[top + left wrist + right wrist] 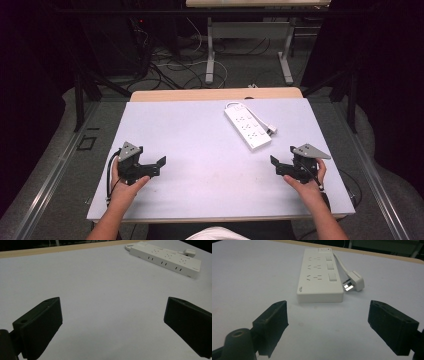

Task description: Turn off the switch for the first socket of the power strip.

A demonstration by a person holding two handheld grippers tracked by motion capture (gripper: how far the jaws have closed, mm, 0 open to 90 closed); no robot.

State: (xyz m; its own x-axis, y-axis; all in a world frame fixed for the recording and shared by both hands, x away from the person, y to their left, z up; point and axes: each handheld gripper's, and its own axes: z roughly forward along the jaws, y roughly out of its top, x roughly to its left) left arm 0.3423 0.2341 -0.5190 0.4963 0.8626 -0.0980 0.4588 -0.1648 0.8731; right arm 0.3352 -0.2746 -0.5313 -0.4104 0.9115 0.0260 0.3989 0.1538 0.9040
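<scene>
A white power strip (pixel 247 128) lies flat on the pale table mat (pixel 200 150), right of centre and toward the back. Its short cord loops back to a white plug (pixel 353 283) lying beside it. From the left gripper view the power strip (pixel 166 258) lies far off at the top right. My right gripper (pixel 327 323) is open, jaws wide, a short way in front of the power strip (pixel 319 276) with nothing between them. My left gripper (pixel 112 322) is open too, over bare mat at the front left. In the high view the left gripper (pixel 156 166) and right gripper (pixel 278 166) point inward.
The mat covers a wooden table whose far edge (pixel 215 93) shows as a tan strip. Behind it stand the legs of another table (pixel 210 55) amid cables on the floor. Metal rails (pixel 55 170) run along both sides.
</scene>
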